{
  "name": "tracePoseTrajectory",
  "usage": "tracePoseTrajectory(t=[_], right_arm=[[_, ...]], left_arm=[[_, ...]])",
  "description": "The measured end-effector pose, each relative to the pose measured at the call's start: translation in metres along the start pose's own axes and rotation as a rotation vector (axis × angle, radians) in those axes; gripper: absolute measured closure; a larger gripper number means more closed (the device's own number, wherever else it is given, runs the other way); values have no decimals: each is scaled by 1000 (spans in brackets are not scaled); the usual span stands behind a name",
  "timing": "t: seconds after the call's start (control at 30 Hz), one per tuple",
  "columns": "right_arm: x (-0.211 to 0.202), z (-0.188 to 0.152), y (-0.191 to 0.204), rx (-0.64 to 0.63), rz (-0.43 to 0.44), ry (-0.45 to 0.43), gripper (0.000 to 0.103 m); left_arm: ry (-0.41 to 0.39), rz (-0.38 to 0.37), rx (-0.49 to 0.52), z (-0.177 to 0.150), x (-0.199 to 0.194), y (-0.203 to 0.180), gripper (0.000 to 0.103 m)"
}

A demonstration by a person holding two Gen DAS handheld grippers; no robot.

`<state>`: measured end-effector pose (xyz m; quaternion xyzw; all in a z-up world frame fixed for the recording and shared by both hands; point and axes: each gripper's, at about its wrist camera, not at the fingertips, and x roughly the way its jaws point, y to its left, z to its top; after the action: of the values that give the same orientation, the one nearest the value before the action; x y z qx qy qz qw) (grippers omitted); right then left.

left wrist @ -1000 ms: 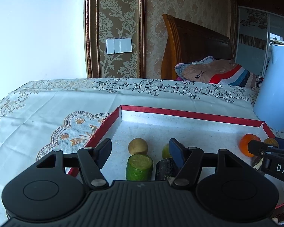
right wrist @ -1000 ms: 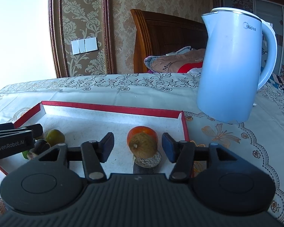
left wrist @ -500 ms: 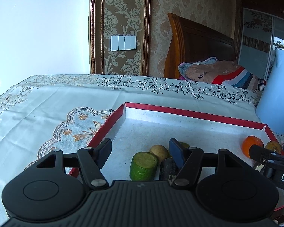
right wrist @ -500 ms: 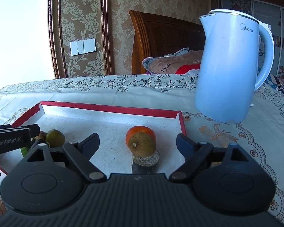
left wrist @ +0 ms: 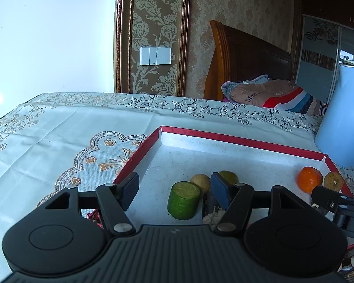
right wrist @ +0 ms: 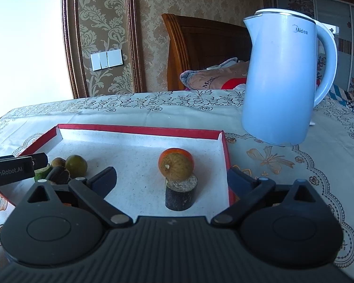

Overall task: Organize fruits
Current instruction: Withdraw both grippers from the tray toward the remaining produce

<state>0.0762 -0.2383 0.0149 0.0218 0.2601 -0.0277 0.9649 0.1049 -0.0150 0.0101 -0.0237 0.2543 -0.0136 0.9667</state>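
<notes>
The right gripper [right wrist: 172, 179] is shown with jaws opening, nothing pinched; a brown fruit [right wrist: 176, 167] rests on a dark stump [right wrist: 181, 194] at 12 o'clock, an orange [right wrist: 175, 152] behind. The left gripper [left wrist: 174, 187] is held half-spread above a green chunk [left wrist: 183, 200], apparently untouched, inside the red-rimmed tray [right wrist: 139, 128]. A kettle [right wrist: 283, 82] stands at 1 o'clock.

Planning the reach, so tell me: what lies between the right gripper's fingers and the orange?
In the right wrist view, a dark stump, then a brown fruit, hiding part of the orange.

Both wrist views face the tray [left wrist: 238, 139] closely.
</notes>
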Motion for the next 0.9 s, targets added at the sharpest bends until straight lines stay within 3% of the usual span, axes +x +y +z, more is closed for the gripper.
tracePoseTrajectory(t=[0.9], right_arm=[[-44, -32, -8, -2, 71, 32, 0]], left_arm=[[-2, -86, 41, -28, -44, -3, 36]])
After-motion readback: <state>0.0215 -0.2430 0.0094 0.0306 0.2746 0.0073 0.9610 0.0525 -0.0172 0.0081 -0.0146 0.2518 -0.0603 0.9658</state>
